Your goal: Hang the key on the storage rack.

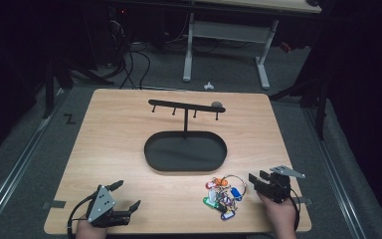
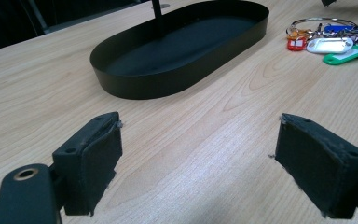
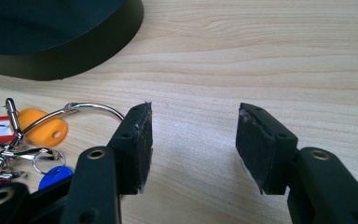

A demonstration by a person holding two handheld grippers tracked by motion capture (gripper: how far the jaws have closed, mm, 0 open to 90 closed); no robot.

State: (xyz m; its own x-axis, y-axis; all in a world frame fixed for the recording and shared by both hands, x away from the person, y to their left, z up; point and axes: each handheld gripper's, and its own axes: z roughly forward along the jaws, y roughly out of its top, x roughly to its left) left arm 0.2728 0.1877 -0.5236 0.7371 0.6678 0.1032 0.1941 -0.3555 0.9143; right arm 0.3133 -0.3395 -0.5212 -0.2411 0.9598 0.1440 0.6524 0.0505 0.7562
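a person works two hand-held grippers at the near edge of a pale wooden table [image 1: 109,129]. the right gripper [image 1: 259,180], gripped in a hand [image 1: 280,213] near the table's near right corner, rests low over the wood with its jaws apart and nothing between them; its right gripper view has bare wood grain in the gap. just beside it, toward the middle of the near edge, lies a bunch of keys [image 1: 222,195] with coloured plastic tags, orange, red, blue, green and white, threaded on a large metal ring [image 3: 95,108]. the ring's curve lies close beside one black jaw without clearly touching it. the left gripper [image 1: 129,196] sits near the near left corner, well apart from the keys, its jaws spread wide over empty tabletop. in the centre of the table stands a black oval tray [image 1: 151,157], from which a thin post rises to a bar with small hooks [image 1: 185,105] toward the far edge. the keys lie outside the tray, between it and the near edge.
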